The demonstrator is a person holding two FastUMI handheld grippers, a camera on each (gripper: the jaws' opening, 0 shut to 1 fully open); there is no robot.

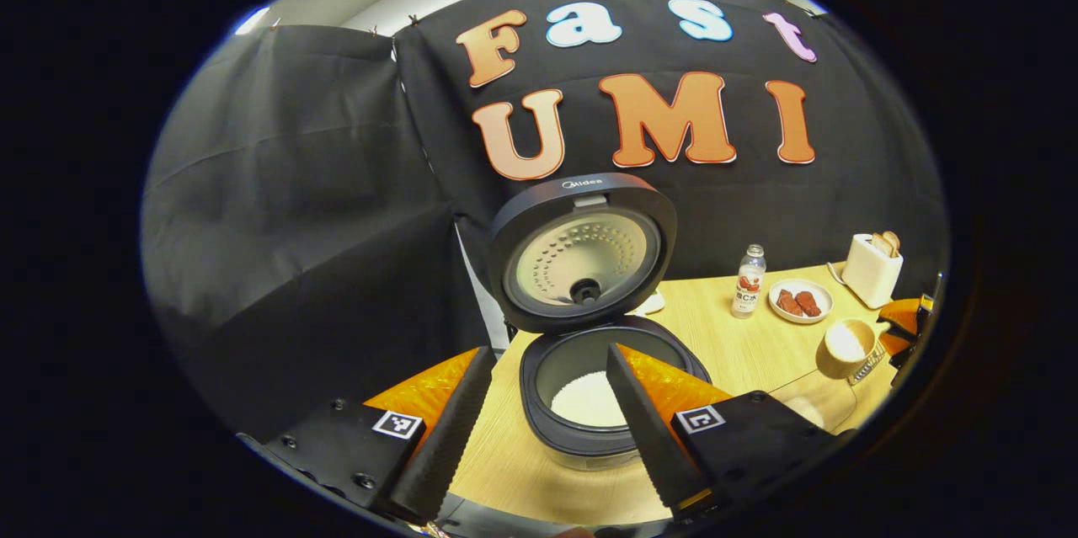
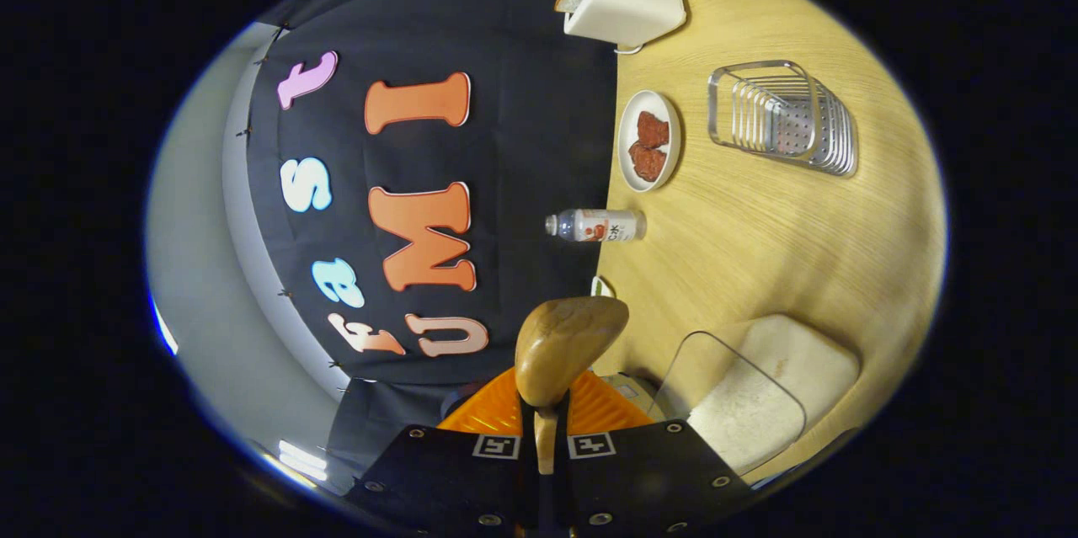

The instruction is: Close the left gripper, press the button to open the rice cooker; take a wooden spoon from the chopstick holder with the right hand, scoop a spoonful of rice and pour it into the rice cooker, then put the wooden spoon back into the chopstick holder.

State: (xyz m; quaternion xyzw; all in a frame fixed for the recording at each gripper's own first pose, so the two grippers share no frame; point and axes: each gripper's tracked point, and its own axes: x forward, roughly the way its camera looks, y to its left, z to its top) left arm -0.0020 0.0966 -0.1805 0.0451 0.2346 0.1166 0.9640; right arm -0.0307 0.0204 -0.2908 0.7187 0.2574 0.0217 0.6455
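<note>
Both right gripper [image 2: 546,424] fingers clamped on wooden spoon [image 2: 564,348]; left gripper [image 1: 539,428] spread.

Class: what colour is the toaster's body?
White toaster, clearest in the right gripper view.

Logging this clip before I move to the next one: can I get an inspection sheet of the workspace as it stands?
Surface: light wooden table, bare between items.
Job's things: rice cooker with lid up, white rice in the pot; wooden spoon held by the right hand-held gripper; metal holder on the table.
Clutter: toaster with bread, plate of reddish food, bottle, cup, clear container.
Grippers: left hand-held gripper open in front of the cooker; right shut on the spoon's handle.
Cables: nothing seen.
Surroundings: black cloth wall.
</note>
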